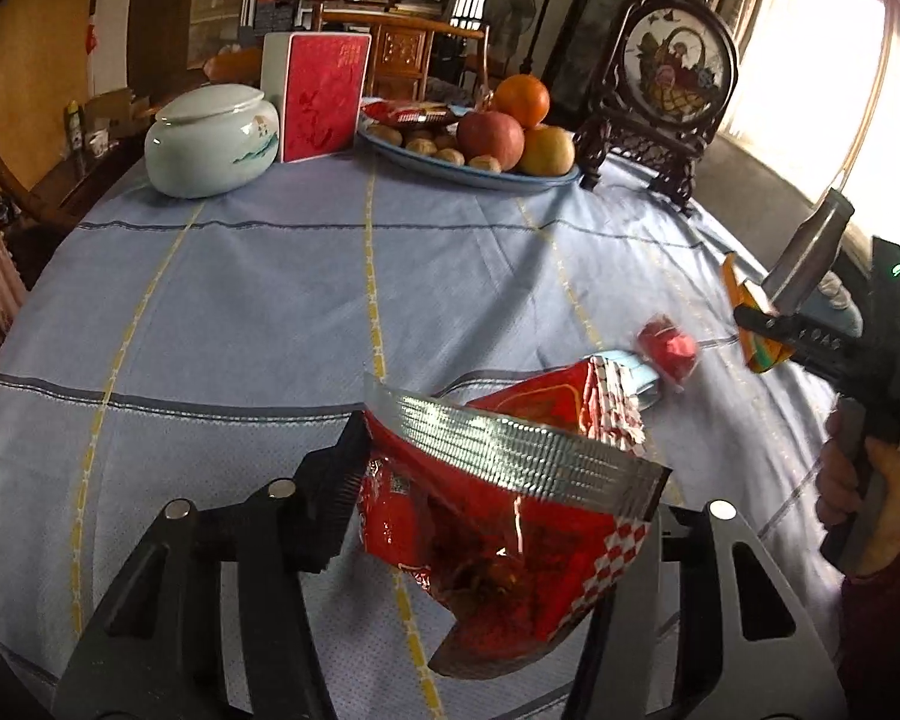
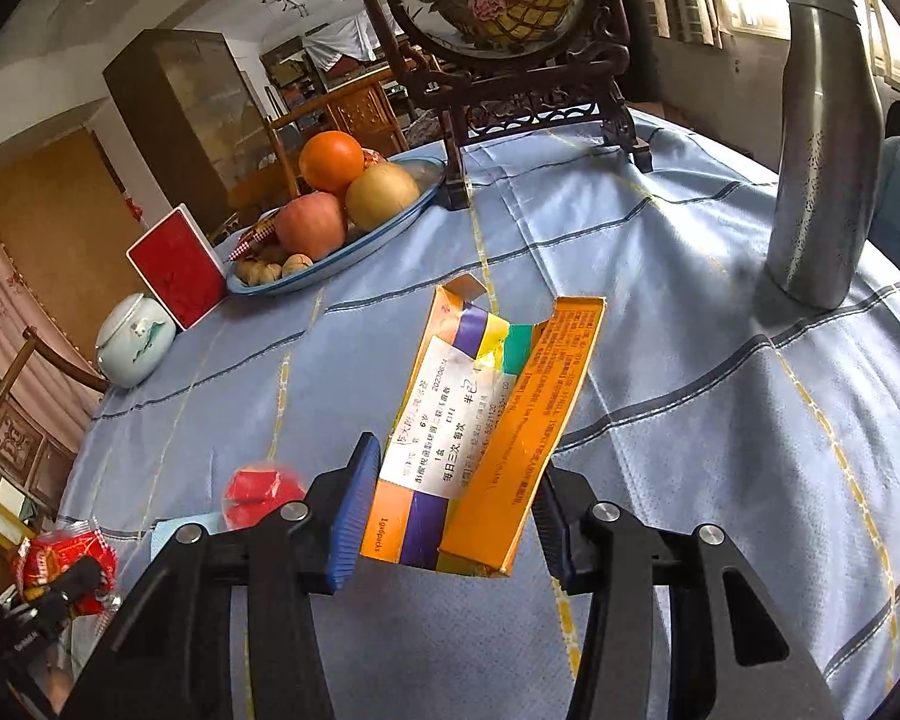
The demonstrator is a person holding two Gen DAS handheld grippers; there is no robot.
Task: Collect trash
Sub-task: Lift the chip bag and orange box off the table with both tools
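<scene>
My left gripper [image 1: 480, 516] is shut on a torn red snack bag [image 1: 510, 516] with a silver foil rim, held above the blue tablecloth [image 1: 270, 312]. My right gripper [image 2: 444, 516] is shut on an opened orange medicine box [image 2: 480, 438] with a white label; the box also shows in the left wrist view [image 1: 756, 324]. A small red wrapper [image 1: 669, 351] lies on the cloth beside a light blue scrap [image 1: 624, 360]; the wrapper also shows in the right wrist view [image 2: 261, 495]. The snack bag shows at the lower left of the right wrist view [image 2: 60, 564].
A fruit plate [image 1: 546, 179] with an apple, orange and walnuts, a celadon jar [image 1: 210, 141], a red box [image 1: 321, 96] and a carved table screen [image 1: 666, 84] stand at the far side. A steel flask [image 2: 822, 150] stands at the right.
</scene>
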